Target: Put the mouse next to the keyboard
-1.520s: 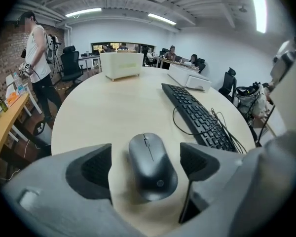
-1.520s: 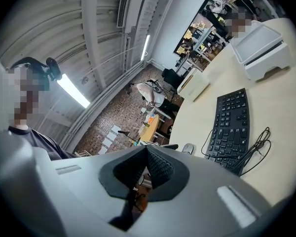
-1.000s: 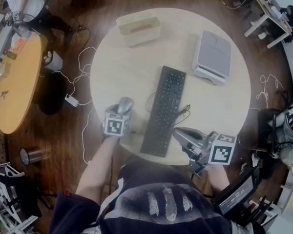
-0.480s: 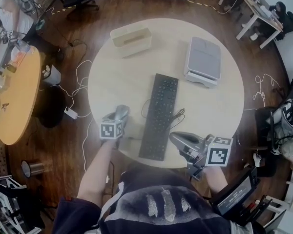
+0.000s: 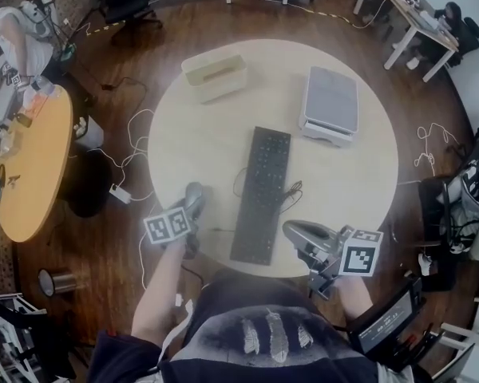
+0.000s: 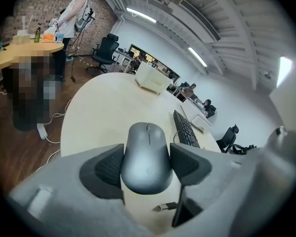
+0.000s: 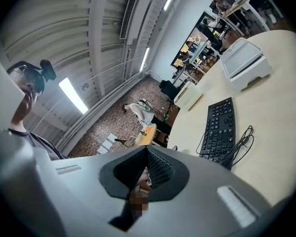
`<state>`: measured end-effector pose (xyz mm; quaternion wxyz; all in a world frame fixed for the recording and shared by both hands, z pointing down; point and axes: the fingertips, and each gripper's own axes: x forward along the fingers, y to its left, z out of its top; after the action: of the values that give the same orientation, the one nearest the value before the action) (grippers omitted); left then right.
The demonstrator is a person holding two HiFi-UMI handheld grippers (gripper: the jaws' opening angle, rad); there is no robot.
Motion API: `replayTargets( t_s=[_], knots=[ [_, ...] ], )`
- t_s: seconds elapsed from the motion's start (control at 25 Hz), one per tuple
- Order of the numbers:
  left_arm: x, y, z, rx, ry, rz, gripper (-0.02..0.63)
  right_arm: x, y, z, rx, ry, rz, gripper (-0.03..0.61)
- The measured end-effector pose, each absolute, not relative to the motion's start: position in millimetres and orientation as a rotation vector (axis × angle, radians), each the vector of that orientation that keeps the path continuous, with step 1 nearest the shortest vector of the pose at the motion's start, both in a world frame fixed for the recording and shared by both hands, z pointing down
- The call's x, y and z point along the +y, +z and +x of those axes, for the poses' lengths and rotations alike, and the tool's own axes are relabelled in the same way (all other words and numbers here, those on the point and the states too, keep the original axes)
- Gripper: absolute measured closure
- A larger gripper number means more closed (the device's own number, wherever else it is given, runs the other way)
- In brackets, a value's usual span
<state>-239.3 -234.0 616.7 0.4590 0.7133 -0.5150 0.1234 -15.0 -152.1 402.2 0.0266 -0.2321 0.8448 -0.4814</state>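
Right gripper (image 5: 303,236), jaws pressed together on nothing, hung at near rim of table (image 5: 207,134), likely kept clear. Left gripper (image 5: 190,206) pinched grey mouse (image 6: 147,154) by its sides, left of keyboard (image 5: 263,194), seemingly for set-down alongside.

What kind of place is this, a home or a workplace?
Most likely a workplace, an open-plan office or lab: office chairs beside desks, a keyboard on a round table, and strip lights on a bare ceiling.
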Motion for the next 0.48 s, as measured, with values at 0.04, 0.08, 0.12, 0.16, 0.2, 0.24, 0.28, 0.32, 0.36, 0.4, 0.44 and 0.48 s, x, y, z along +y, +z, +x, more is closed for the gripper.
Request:
replayTargets(
  t_s=[0.04,0.08,0.12,0.16,0.2,0.24,0.28,0.32,0.36,0.4,0.44,0.48],
  knots=[
    [-233,610,-241,-1.272,0.287,1.764,0.316,-152,401,-17,2.615,-1.486,-0.71,0.577],
    [-233,603,-242,-1.278,0.27,1.775,0.316,-153,400,-19,2.621,-1.484,-0.703,0.577],
    [-235,595,-244,-1.286,0.253,1.788,0.316,-154,399,-21,2.626,-1.481,-0.696,0.577],
    [-237,587,-246,-1.295,0.235,1.8,0.316,-155,397,-24,2.632,-1.479,-0.69,0.577],
    [-239,579,-248,-1.306,0.217,1.811,0.316,-155,396,-27,2.638,-1.478,-0.683,0.577],
    [-241,572,-251,-1.317,0.201,1.82,0.316,-156,395,-29,2.644,-1.479,-0.677,0.577],
    [-242,566,-254,-1.33,0.184,1.827,0.316,-156,395,-31,2.65,-1.481,-0.671,0.577],
    [-243,559,-256,-1.34,0.165,1.834,0.316,-155,396,-32,2.655,-1.485,-0.665,0.577],
    [-244,553,-256,-1.345,0.145,1.841,0.316,-155,397,-33,2.659,-1.488,-0.662,0.577],
    [-244,548,-255,-1.345,0.126,1.852,0.316,-154,398,-32,2.663,-1.492,-0.664,0.577],
    [-245,542,-254,-1.34,0.108,1.864,0.316,-153,399,-33,2.668,-1.495,-0.67,0.577],
    [-245,536,-255,-1.334,0.092,1.876,0.316,-153,400,-35,2.673,-1.498,-0.676,0.577]
  ],
)
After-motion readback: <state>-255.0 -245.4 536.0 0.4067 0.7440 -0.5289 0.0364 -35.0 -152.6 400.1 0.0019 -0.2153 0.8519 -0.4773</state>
